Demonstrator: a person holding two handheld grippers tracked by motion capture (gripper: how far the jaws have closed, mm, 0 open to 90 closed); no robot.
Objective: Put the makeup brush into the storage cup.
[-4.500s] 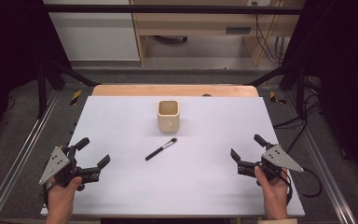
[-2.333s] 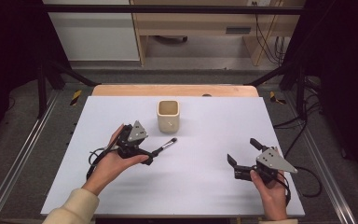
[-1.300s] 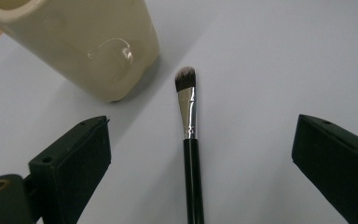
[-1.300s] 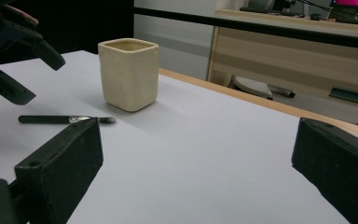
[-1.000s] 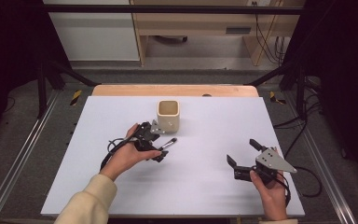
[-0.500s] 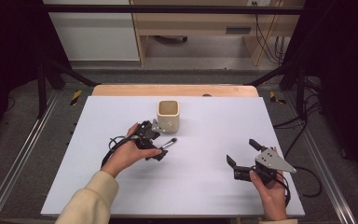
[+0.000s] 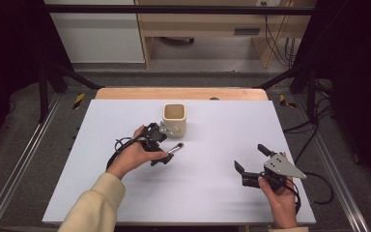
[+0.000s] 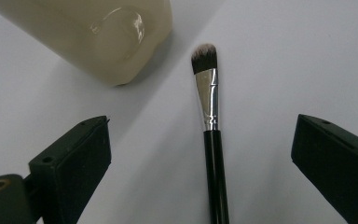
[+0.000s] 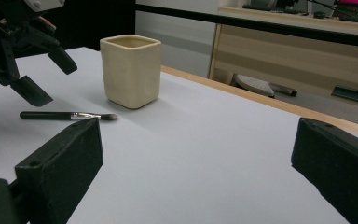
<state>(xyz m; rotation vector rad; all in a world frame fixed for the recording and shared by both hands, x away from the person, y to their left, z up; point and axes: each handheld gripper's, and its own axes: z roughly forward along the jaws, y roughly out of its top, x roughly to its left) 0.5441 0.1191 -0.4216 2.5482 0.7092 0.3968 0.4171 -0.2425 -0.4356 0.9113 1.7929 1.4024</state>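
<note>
Spreading across the frame, the white table (image 7: 207, 193) carries everything. We see a cream cup (image 7: 174, 119) standing upright near its far edge, toward the middle. We hold the left gripper (image 7: 158, 146) just in front of the cup, jaws wide, straddling the makeup brush (image 8: 211, 135) without touching it. Near the table's front right corner our right gripper (image 7: 251, 162) hovers, jaws wide and holding nothing. The brush lies flat, bristles toward the cup.

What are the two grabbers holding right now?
Nothing. The left gripper is open, its jaws either side of the brush, which lies on the table untouched. The right gripper is open too, off to the side.
</note>
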